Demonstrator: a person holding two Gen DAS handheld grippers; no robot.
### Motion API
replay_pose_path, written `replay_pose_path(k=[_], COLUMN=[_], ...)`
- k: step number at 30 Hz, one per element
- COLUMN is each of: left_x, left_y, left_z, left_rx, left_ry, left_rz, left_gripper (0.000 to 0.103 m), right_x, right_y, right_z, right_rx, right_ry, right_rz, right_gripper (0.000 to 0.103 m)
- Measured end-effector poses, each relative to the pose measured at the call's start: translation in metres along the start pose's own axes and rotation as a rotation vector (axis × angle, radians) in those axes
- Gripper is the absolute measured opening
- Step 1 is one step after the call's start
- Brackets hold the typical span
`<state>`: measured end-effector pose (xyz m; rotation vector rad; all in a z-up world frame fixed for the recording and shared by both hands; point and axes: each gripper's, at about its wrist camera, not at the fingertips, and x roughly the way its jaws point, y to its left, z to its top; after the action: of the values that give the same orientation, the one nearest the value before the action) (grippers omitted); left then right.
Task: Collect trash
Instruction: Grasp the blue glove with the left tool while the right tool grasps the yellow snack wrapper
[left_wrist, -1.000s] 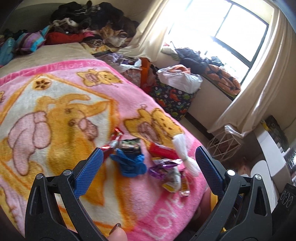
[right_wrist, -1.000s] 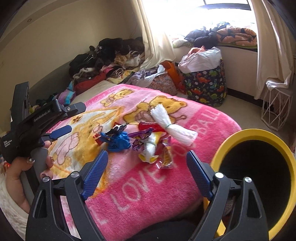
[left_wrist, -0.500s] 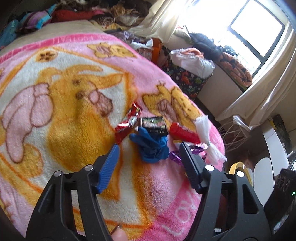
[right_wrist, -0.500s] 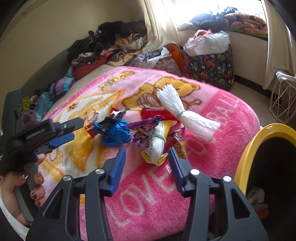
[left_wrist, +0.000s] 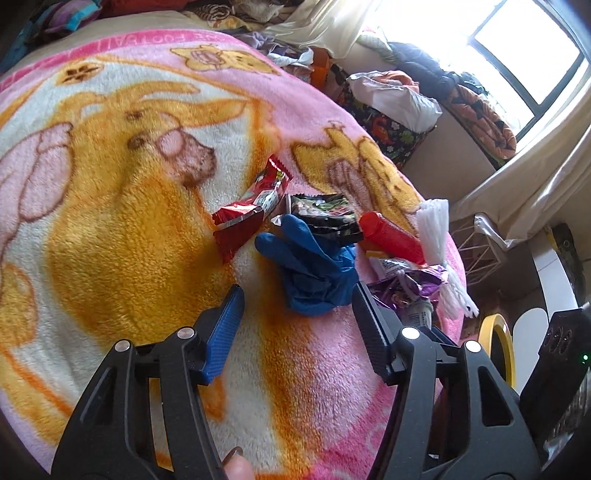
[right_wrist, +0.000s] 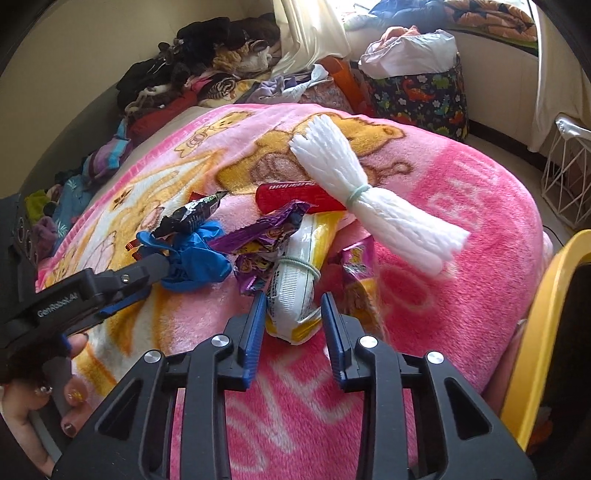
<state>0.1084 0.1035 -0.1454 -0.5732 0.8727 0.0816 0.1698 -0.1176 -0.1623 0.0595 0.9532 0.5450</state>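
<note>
Two closing pairs of fingers straddle trash: the right gripper (right_wrist: 293, 319) brackets the rolled white-and-yellow packet's (right_wrist: 295, 280) near end, its length running away, while the left gripper (left_wrist: 295, 314) flanks the blue glove (left_wrist: 314, 266), neither clamped.

Bedroom in a home, lived-in & messy: bed w/ pink cartoon fleece blanket (right_wrist: 461, 192), clothes heaped along the wall (right_wrist: 207, 62), dinosaur-print laundry hamper (right_wrist: 421, 99) stuffed full, cream curtains (left_wrist: 535, 177) at a bright window (left_wrist: 532, 48).

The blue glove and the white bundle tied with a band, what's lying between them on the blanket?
In the right wrist view, a purple wrapper and a banded white-and-yellow packet lie between the blue glove and the white bundle.
</note>
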Motion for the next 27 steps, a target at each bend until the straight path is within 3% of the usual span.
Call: replay_pose_path(k=[14,21,27], left_x=[0.018,0.021,0.025], left_y=[-0.007,-0.011,-0.017], left_z=[0.004,0.006,0.002], left_rx=[0.003,0.003,0.027], left_ry=[-0.029,-0.036,-0.01], left_rz=[0.038,0.038,0.002], left_gripper=[0.052,0.052,0.025], right_x=[0.021,-0.006,-0.025], right_y=[0.006,0.003,0.006], right_z=[0.006,-0.002,-0.019], right_rx=[-0.035,0.003,0.028], right_ry=[0.017,-0.01,-0.012], right_rz=[0.013,0.097,0.12], right_gripper=[0.03,0.026,0.026])
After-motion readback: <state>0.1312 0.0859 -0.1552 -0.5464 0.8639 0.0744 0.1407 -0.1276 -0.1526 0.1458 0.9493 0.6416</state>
